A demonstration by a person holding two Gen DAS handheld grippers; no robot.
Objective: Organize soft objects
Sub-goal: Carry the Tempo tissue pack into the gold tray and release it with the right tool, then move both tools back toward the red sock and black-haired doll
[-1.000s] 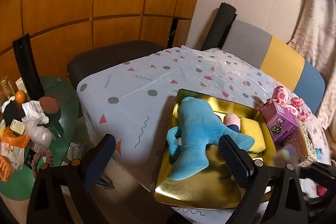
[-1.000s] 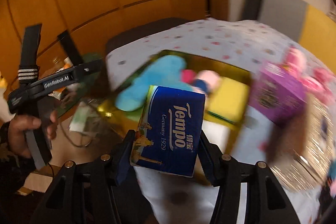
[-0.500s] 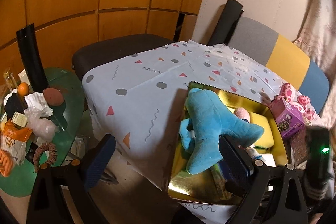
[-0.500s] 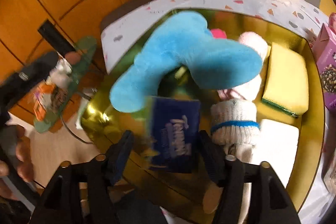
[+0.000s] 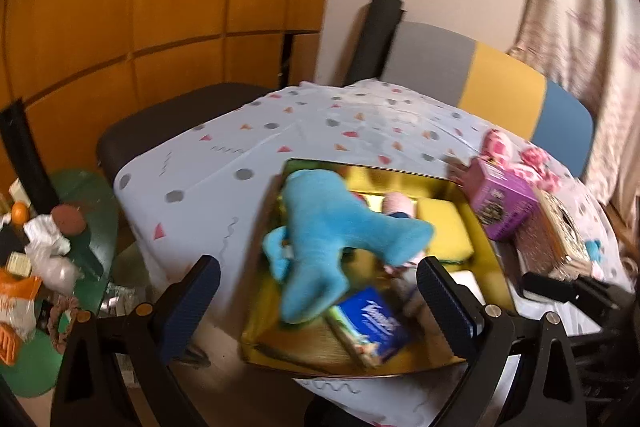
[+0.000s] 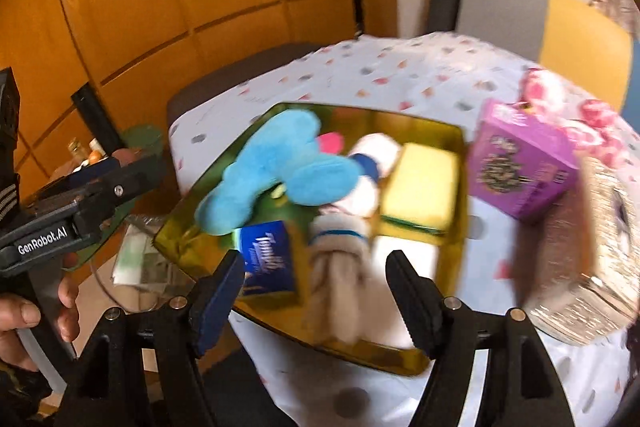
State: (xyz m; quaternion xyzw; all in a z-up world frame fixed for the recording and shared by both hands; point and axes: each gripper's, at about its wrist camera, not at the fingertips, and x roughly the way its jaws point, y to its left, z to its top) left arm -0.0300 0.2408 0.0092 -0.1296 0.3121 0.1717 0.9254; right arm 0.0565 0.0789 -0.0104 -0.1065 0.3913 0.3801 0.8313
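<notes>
Over the patterned tablecloth (image 5: 224, 163) the left gripper (image 5: 318, 301) hangs wide open above a gold tray (image 5: 404, 363) holding a blue plush toy (image 5: 332, 231), a yellow sponge (image 5: 444, 227) and a blue tissue pack (image 5: 370, 327).

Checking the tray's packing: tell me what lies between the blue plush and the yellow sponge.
In the right wrist view, rolled socks lie between the blue plush and the yellow sponge.

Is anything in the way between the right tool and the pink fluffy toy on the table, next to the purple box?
Yes. The purple box stands between the open right tool and the pink fluffy toy, which lies behind it on the tablecloth.
</notes>
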